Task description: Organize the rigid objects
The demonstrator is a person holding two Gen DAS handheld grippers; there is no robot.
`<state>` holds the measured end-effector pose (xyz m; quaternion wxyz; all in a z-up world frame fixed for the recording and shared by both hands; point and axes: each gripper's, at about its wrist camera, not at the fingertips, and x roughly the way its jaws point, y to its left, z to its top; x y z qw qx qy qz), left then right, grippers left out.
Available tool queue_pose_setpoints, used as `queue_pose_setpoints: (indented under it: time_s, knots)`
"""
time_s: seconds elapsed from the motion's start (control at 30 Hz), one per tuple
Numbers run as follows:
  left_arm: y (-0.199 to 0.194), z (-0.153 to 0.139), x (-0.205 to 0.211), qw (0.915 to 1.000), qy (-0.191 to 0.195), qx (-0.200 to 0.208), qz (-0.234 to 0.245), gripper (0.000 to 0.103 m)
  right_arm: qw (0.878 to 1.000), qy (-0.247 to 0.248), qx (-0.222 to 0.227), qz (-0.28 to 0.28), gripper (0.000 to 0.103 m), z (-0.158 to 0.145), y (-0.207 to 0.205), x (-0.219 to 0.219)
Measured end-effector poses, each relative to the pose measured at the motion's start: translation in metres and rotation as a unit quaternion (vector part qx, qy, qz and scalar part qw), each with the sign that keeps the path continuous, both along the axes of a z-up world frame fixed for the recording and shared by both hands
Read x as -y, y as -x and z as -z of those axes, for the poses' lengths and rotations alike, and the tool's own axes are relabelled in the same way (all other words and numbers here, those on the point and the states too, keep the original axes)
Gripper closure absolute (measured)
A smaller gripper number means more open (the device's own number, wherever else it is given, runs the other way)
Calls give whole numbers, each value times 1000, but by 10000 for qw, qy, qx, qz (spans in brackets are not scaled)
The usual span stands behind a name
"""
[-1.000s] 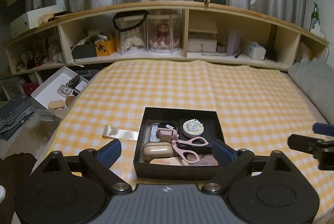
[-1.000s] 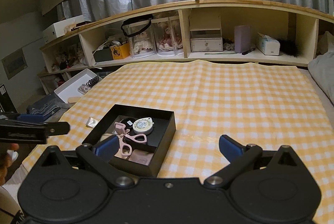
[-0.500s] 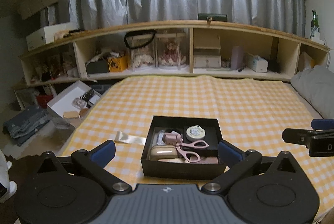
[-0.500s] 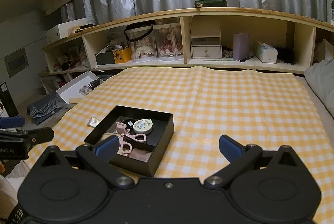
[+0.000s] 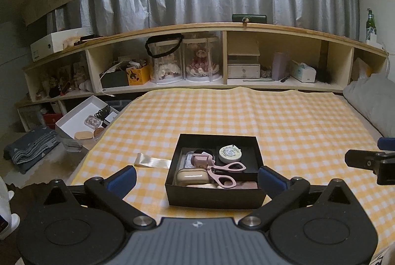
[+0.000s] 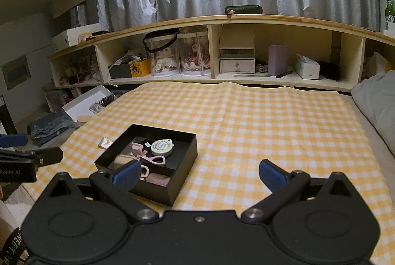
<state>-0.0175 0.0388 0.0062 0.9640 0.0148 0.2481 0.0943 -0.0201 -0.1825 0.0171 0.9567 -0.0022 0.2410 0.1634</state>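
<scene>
Lying beyond left hand-held gripper (image 5: 197, 178): black box (image 5: 214, 198)

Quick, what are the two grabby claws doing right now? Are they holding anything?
Left gripper: wide open, holding nothing.
Right gripper: wide open, holding nothing.

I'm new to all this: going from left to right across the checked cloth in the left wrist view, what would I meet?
Left to right: silvery strip → black box holding small items → right gripper at the picture's edge.
</scene>
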Motion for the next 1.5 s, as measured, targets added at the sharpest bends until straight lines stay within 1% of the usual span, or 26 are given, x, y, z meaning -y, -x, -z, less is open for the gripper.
queue_pose_setpoints:
  time_s: [0.13, 1.5]
  knots:
    - [0, 1, 3, 10000, -49, -2, 43, 0, 10000, -20, -7, 18, 0, 0, -1, 1]
    - [0, 1, 4, 10000, -58, -14, 26, 0, 10000, 13, 2, 16, 0, 0, 0, -1]
